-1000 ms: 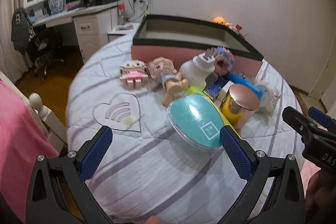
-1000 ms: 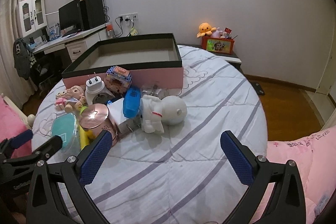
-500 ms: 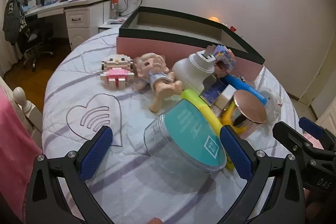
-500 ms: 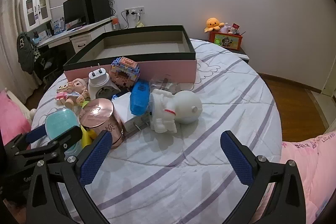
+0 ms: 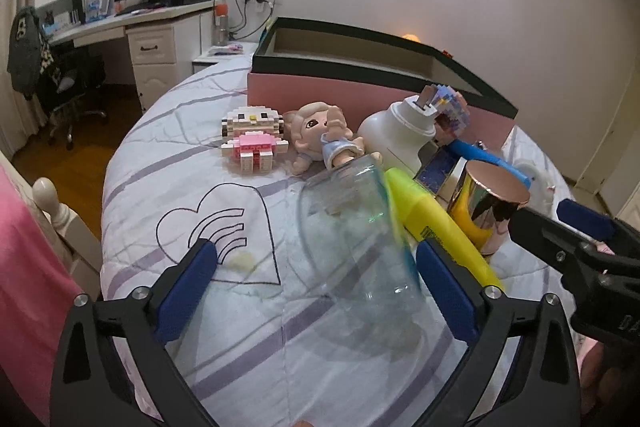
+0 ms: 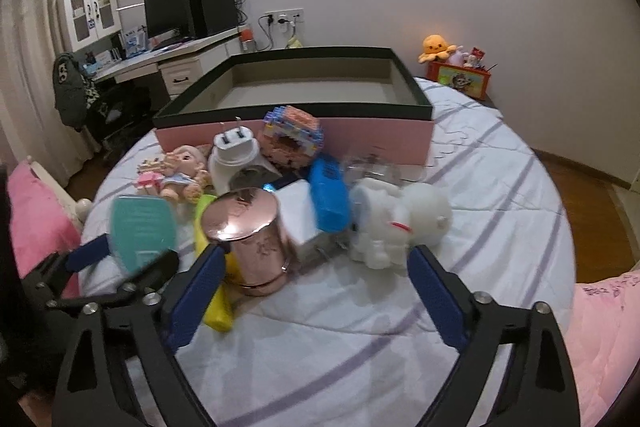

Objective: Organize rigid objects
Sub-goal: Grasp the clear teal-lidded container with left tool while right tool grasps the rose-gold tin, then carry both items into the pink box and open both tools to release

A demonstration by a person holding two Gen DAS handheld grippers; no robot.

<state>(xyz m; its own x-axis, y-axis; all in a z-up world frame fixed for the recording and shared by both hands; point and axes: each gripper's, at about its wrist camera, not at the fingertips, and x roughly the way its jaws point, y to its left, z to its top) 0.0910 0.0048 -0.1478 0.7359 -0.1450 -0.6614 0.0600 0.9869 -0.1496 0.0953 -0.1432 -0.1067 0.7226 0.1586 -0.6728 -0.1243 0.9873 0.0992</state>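
A clear plastic jar with a teal lid (image 5: 360,239) lies between the open fingers of my left gripper (image 5: 316,279); it also shows in the right wrist view (image 6: 142,227). Beside it lie a yellow tube (image 5: 436,223) and a rose-gold tin (image 5: 486,211), which also shows in the right wrist view (image 6: 252,235). My right gripper (image 6: 312,291) is open and empty, just in front of the tin and a white plush toy (image 6: 400,223). The open pink box with a dark rim (image 6: 320,99) stands behind the pile.
A brick Hello Kitty (image 5: 254,139), a doll (image 5: 324,139), a white plug adapter (image 5: 404,135), a colourful brick model (image 6: 292,139) and a blue case (image 6: 328,195) lie on the round bed (image 6: 500,187). A desk (image 5: 152,27) stands at the back left.
My left gripper has moved forward and down, so the jar now lies between its fingers, blurred and tipped. My right gripper has moved closer to the tin and the plush toy.
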